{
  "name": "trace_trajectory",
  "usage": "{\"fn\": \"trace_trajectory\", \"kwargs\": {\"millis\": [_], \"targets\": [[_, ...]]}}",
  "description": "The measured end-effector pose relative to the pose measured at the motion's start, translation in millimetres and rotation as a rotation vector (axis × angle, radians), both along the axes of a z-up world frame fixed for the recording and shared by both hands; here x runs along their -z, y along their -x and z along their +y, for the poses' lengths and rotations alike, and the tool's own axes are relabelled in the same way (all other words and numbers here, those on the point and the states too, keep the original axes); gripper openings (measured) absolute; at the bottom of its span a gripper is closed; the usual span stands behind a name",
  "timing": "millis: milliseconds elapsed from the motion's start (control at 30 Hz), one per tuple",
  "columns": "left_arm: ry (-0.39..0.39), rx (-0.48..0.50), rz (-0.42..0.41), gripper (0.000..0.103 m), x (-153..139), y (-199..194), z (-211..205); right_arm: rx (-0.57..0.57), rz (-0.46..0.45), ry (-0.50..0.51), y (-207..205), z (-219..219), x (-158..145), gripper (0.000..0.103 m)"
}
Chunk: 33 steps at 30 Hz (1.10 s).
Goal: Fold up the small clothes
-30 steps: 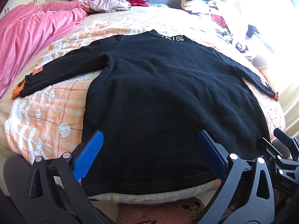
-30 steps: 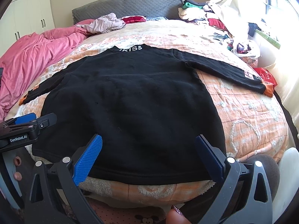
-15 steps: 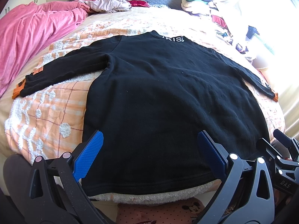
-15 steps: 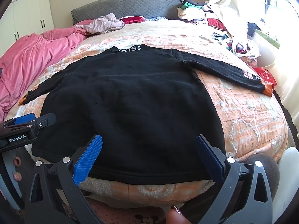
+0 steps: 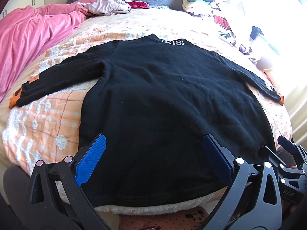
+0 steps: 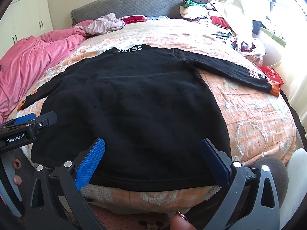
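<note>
Nothing has shifted in the last second: your left gripper [image 5: 153, 159] and right gripper [image 6: 153, 161] hover wide open and empty at 6 o'clock over the flat black sweater [image 5: 163, 105], folding unstarted.

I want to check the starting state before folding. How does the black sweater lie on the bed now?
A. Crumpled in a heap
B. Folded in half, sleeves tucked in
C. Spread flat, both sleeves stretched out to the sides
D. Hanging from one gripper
C: the black sweater lies flat on the bed, each orange-cuffed sleeve stretched outward, and both open grippers hold nothing.
</note>
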<state>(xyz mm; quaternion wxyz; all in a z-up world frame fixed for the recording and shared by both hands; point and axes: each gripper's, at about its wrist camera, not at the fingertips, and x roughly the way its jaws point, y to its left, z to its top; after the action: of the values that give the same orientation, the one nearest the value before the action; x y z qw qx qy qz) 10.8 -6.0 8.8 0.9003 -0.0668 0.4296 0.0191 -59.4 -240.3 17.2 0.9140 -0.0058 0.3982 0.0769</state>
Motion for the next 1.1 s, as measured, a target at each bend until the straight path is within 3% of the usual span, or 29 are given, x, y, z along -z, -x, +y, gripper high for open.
{"fn": "trace_trajectory", "kwargs": {"millis": [433,1100], "targets": [[-0.011,0.028,0.001,0.095,-2.0,-32.2,-6.7,0.045,-0.023,0.004,-30.7,-15.2,-14.5,0.099],[-0.048,0.025,-0.029,0.095,-23.8,-101.3,-8.3,0.120,-0.045,-0.032,-121.7,-31.6,-50.4,0.099]]}}
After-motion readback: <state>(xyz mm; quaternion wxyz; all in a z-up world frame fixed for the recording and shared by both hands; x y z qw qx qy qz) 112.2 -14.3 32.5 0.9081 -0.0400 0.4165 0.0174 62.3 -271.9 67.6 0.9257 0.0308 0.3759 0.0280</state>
